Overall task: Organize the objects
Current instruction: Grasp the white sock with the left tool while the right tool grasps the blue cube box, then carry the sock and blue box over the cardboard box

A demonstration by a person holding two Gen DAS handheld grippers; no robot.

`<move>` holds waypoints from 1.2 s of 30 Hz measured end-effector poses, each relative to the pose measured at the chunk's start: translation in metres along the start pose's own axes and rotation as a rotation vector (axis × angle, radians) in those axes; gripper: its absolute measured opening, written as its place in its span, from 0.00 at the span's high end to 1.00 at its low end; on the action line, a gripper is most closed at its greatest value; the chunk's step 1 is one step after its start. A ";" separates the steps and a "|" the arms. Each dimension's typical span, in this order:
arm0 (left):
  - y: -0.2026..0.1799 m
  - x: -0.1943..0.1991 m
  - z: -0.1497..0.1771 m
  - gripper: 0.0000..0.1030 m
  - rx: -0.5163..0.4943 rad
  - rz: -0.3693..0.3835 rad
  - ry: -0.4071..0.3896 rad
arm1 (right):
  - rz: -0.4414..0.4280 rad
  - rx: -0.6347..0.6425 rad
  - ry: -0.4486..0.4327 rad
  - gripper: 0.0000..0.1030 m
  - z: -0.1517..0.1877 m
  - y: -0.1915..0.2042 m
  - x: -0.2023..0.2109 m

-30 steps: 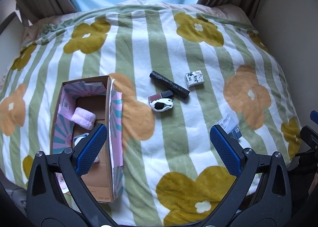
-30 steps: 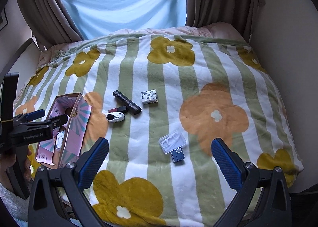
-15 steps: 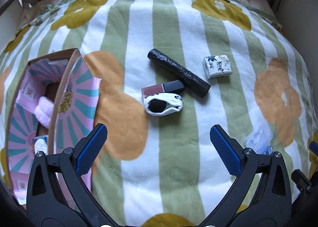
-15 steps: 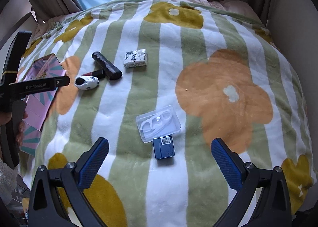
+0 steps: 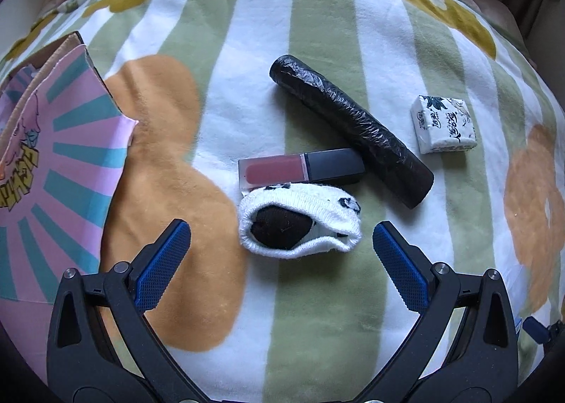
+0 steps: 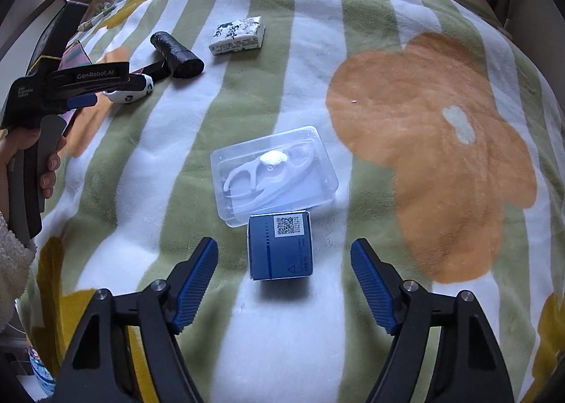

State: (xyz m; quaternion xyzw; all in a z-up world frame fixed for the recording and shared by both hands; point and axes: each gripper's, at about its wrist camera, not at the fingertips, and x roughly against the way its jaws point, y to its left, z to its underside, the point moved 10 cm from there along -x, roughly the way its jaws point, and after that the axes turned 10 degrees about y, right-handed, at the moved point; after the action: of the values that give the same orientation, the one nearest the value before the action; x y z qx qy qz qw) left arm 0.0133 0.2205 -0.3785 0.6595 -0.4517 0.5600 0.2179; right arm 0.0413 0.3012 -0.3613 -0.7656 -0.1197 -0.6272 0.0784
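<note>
Lying on the striped flower-print blanket (image 5: 317,297), the rolled white knitted sock with black patches (image 5: 300,223) sits just ahead of the left gripper (image 5: 281,239), between its spread blue pads, untouched. Judged soft, light and compressible; it should yield under the pads without slipping, and a hold across its middle, squeezing the roll from both sides, looks soundest. Touching its far edge is a rectangular lip-gloss tube with red body and black cap (image 5: 300,168), which a careless closing could drag along. Beyond that lies a black crinkled plastic roll (image 5: 349,127), then a small white printed tissue packet (image 5: 445,124) set apart. A pink-and-teal cardboard box (image 5: 53,163) stands open at the left.

Right gripper (image 6: 284,270) is likewise spread and holding nothing, flanking a small blue carton with a QR label (image 6: 280,249); stiff, light, best taken by its long flat sides. A clear plastic case of white floss picks (image 6: 273,173) touches its far end.

Compared with half a second earlier, both grippers have come lower and closer; sock and carton now sit between the pads
</note>
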 end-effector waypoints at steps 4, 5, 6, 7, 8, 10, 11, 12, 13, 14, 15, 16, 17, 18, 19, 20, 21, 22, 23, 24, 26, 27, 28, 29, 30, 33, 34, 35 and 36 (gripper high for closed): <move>-0.003 -0.005 -0.003 0.01 -0.001 -0.012 -0.008 | -0.009 -0.010 0.010 0.36 -0.001 -0.003 -0.008; -0.004 -0.006 -0.003 0.02 -0.003 -0.014 -0.010 | -0.009 -0.015 0.010 0.37 -0.001 -0.004 -0.009; -0.005 -0.007 -0.004 0.03 -0.004 -0.015 -0.011 | -0.009 -0.018 0.013 0.38 -0.001 -0.005 -0.010; -0.006 -0.008 -0.005 0.06 -0.005 -0.016 -0.010 | -0.008 -0.021 0.017 0.40 -0.001 -0.005 -0.012; -0.007 -0.009 -0.005 0.11 -0.006 -0.016 -0.008 | -0.011 -0.022 0.020 0.43 0.000 -0.006 -0.013; -0.007 -0.012 -0.006 0.25 -0.007 -0.015 0.000 | -0.018 -0.021 0.028 0.47 0.003 -0.004 -0.016; -0.008 -0.014 -0.006 0.31 -0.010 -0.013 0.006 | -0.019 -0.017 0.032 0.51 0.004 -0.003 -0.017; -0.009 -0.014 -0.006 0.33 -0.012 -0.002 0.008 | -0.019 -0.012 0.037 0.52 0.005 -0.002 -0.018; -0.010 -0.014 -0.006 0.34 -0.013 0.001 0.004 | -0.021 -0.009 0.042 0.57 0.007 -0.001 -0.018; -0.010 -0.013 -0.006 0.35 -0.015 0.000 -0.001 | -0.026 -0.011 0.050 0.66 0.008 0.000 -0.019; -0.010 -0.013 -0.006 0.36 -0.019 0.000 -0.003 | -0.031 -0.018 0.055 0.67 0.009 -0.001 -0.019; -0.011 -0.012 -0.005 0.36 -0.020 0.002 -0.005 | -0.032 -0.029 0.056 0.68 0.010 -0.002 -0.019; -0.011 -0.011 -0.004 0.37 -0.020 0.005 -0.008 | -0.035 -0.040 0.054 0.69 0.010 -0.003 -0.019; -0.010 -0.011 -0.004 0.37 -0.019 0.009 -0.010 | -0.038 -0.049 0.054 0.69 0.010 -0.004 -0.018; -0.010 -0.009 -0.003 0.37 -0.017 0.012 -0.012 | -0.039 -0.056 0.054 0.69 0.011 -0.005 -0.018; -0.010 -0.008 -0.002 0.38 -0.016 0.015 -0.013 | -0.039 -0.062 0.054 0.69 0.011 -0.005 -0.017; -0.009 -0.006 -0.001 0.38 -0.015 0.017 -0.014 | -0.038 -0.065 0.054 0.69 0.012 -0.006 -0.016; -0.009 -0.003 -0.001 0.38 -0.015 0.019 -0.016 | -0.037 -0.066 0.054 0.69 0.013 -0.006 -0.014; -0.009 0.000 0.000 0.38 -0.015 0.020 -0.019 | -0.034 -0.068 0.053 0.69 0.013 -0.007 -0.012; -0.009 0.003 0.000 0.38 -0.017 0.023 -0.021 | -0.032 -0.070 0.052 0.69 0.014 -0.008 -0.009; -0.009 0.010 0.001 0.38 -0.019 0.025 -0.023 | -0.027 -0.075 0.048 0.69 0.015 -0.010 -0.002; -0.010 0.014 0.002 0.38 -0.018 0.030 -0.024 | -0.024 -0.078 0.047 0.69 0.015 -0.011 0.002; -0.010 0.019 0.002 0.38 -0.018 0.035 -0.027 | -0.022 -0.081 0.045 0.69 0.015 -0.012 0.006; -0.010 0.025 0.003 0.38 -0.018 0.039 -0.029 | -0.019 -0.085 0.042 0.69 0.015 -0.013 0.012; -0.009 0.031 0.004 0.38 -0.018 0.044 -0.030 | -0.016 -0.087 0.039 0.69 0.015 -0.015 0.017; -0.010 0.053 0.007 0.38 -0.018 0.064 -0.032 | -0.006 -0.092 0.025 0.69 0.011 -0.015 0.039; -0.010 0.062 0.009 0.38 -0.021 0.069 -0.034 | -0.003 -0.092 0.019 0.69 0.006 -0.014 0.047; -0.009 0.072 0.009 0.38 -0.025 0.071 -0.037 | 0.000 -0.091 0.011 0.69 0.002 -0.012 0.056; -0.008 0.083 0.011 0.38 -0.028 0.073 -0.041 | 0.004 -0.090 0.002 0.69 -0.002 -0.011 0.067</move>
State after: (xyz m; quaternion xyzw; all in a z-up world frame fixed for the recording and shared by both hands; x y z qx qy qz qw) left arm 0.0231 0.1871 -0.3022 0.6509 -0.4876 0.5474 0.1970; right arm 0.0486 0.3168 -0.2956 -0.7679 -0.0897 -0.6326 0.0455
